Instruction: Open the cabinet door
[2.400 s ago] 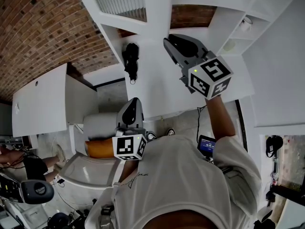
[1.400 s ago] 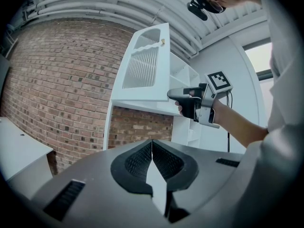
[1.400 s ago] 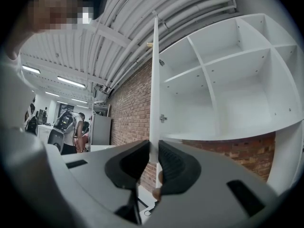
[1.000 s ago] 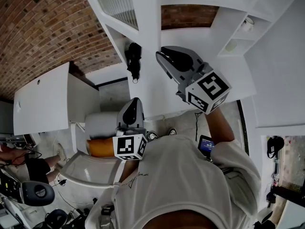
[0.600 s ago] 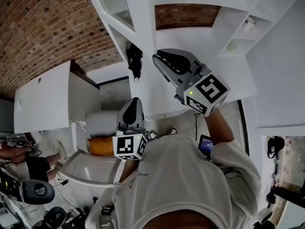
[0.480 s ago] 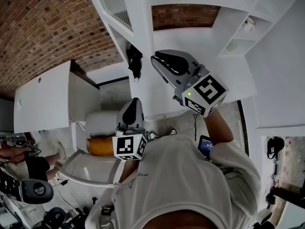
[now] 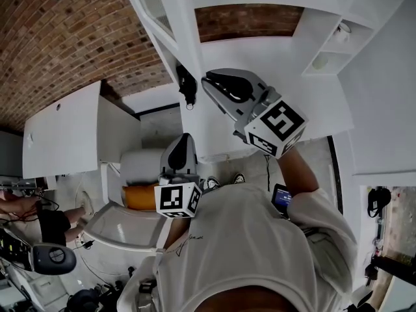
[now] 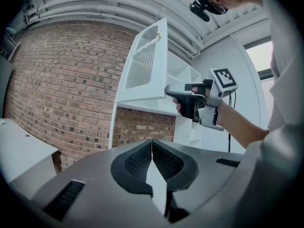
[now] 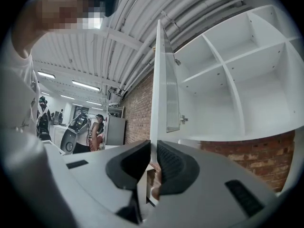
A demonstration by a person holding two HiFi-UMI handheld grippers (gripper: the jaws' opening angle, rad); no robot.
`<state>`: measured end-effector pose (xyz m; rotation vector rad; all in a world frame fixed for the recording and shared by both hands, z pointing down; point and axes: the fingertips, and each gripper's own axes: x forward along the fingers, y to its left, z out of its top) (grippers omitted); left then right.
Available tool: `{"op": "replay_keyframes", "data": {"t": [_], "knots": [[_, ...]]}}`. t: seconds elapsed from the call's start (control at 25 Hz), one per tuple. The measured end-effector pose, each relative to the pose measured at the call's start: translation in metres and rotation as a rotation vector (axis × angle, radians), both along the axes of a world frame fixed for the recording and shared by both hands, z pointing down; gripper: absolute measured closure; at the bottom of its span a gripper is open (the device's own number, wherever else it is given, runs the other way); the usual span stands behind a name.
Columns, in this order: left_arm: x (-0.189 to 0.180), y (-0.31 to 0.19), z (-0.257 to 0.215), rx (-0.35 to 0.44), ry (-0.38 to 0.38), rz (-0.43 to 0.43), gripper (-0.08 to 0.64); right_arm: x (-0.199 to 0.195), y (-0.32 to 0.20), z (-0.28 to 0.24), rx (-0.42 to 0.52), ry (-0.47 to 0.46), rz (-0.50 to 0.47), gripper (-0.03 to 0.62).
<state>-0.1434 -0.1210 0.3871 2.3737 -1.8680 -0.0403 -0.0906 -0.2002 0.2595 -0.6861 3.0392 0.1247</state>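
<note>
A brick wall (image 7: 58, 38) stands behind a white desk (image 7: 62, 135). Pipes (image 9: 142, 13) run along the ceiling. Far off, a person (image 9: 97, 127) stands beside a grey box (image 9: 115, 129).

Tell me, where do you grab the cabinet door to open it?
Pinch the cabinet door by its thin free edge, low down. Come at it edge-on, one jaw on each flat face: the panel is slim enough to fit between. The right gripper, its jaws just now closing, holds it there.
</note>
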Motion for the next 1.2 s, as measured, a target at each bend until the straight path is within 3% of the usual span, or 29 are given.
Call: {"op": "replay_keyframes", "data": {"t": [1.2], "knots": [[-0.032, 0.015, 0.002, -0.004, 0.011, -0.084, 0.545, -0.067, 0.041, -0.002, 0.024, -0.013, -0.197, 0.549]]}}
